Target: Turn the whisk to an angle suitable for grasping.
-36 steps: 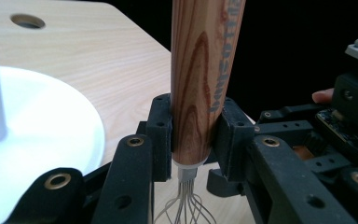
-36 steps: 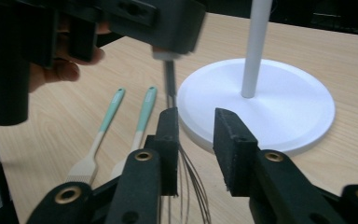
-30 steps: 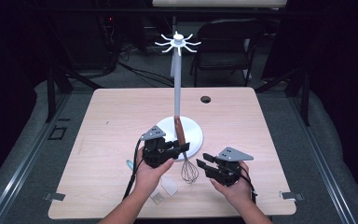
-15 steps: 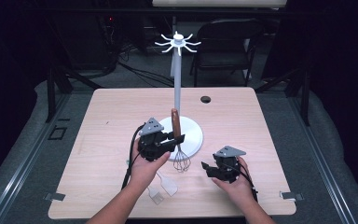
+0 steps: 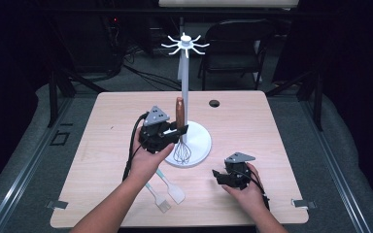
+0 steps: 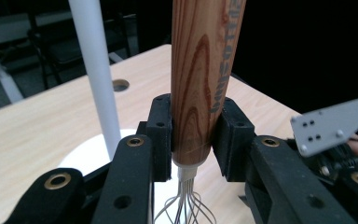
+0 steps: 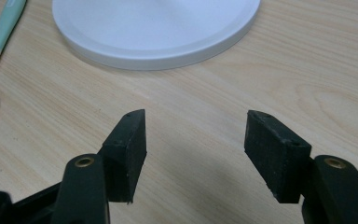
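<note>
Whisk [image 5: 180, 127] stands upright over the stand's base [image 5: 201, 141], left gripper [image 6: 193, 135] clamped on its handle; right gripper [image 7: 193, 154] gapes empty. Next, I'd guess: lift to a hook [image 5: 169, 45].

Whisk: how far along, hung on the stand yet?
Not yet. Done: the left tongs are shut on the whisk by its wooden handle, upright beside the stand. Left: no utensil hangs from the top hooks, and two spatulas lie on the table. Right tongs are open, empty.
</note>
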`<state>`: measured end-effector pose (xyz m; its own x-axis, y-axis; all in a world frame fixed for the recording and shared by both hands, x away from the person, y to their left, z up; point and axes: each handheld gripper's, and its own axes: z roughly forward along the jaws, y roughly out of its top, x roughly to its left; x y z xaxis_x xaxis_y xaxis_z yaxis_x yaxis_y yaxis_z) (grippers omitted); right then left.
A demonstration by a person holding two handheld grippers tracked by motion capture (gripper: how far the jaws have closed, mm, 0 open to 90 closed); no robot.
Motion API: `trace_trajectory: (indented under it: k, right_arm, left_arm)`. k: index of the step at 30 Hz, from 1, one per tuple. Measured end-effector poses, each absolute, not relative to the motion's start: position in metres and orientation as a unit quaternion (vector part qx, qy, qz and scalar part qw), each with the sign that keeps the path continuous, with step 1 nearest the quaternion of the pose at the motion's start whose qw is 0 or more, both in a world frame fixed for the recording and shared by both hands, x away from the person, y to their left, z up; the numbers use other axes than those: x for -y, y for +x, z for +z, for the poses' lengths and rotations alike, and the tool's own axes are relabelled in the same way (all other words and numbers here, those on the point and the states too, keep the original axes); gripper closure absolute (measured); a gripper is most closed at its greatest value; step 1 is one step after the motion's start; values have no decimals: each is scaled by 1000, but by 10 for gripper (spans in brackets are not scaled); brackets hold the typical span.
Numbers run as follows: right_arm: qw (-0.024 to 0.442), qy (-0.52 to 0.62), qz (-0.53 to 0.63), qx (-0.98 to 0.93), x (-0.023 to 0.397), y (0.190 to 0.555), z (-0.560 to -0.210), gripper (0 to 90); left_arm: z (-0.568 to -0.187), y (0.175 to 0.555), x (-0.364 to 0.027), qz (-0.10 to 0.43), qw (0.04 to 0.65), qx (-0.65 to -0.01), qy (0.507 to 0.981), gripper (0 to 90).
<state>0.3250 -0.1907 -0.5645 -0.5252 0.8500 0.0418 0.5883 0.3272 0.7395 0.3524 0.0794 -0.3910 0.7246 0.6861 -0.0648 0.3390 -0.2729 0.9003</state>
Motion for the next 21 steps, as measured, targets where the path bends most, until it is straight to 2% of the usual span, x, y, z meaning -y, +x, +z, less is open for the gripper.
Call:
trace_trajectory:
  k: [12, 21]
  right_arm:
    - [178, 456, 360, -794, 190, 325, -567, 390]
    - [177, 454, 361, -795, 190, 325, -568, 391]
  left_arm:
    - [-341, 362, -71, 220, 495, -330, 773, 702]
    - [-307, 376, -63, 232, 496, -339, 765, 702]
